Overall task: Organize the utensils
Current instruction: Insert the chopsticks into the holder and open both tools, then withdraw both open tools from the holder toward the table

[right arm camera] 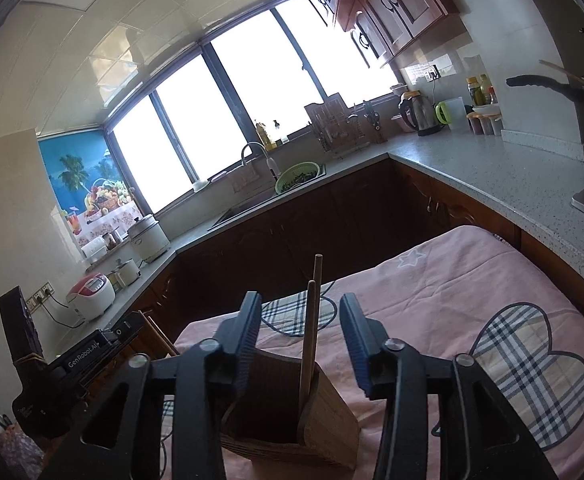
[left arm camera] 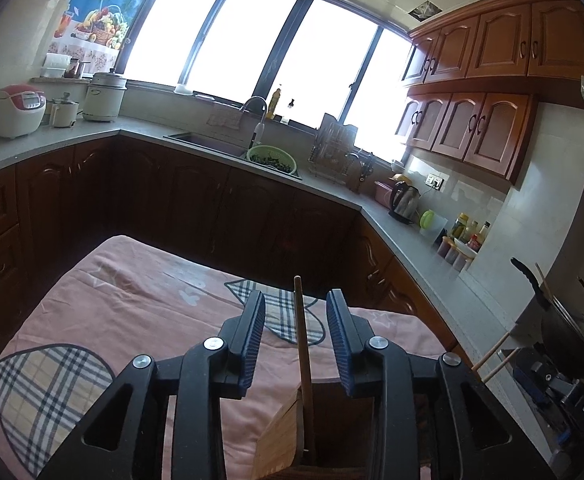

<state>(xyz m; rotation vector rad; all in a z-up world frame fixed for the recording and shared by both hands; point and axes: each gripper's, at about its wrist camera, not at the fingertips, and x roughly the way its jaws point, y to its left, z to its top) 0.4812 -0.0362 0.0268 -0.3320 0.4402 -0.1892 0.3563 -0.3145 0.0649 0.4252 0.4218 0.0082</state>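
Two grippers hover over one wooden holder [right arm camera: 292, 420], which stands on the pink cloth [right arm camera: 452, 280] that covers the table. This holder is the landmark. Directly above it, the left gripper [left arm camera: 296, 340] has its jaws partly apart, with a wooden chopstick [left arm camera: 303, 344] standing between them; the blue pads [left arm camera: 253, 340] do not touch it. The right gripper [right arm camera: 300, 340] also stands above the holder with jaws half open and free of the sticks; from this side two chopsticks [right arm camera: 310, 332] rise out of the holder, leaning a little.

In my judgement the sticks are already dropped in, so the good way is to lift each hand straight up and away, keeping the pads clear so that nothing tips. Both grippers point forward and slightly downward over the holder, the left one seen just beside it from the right camera.
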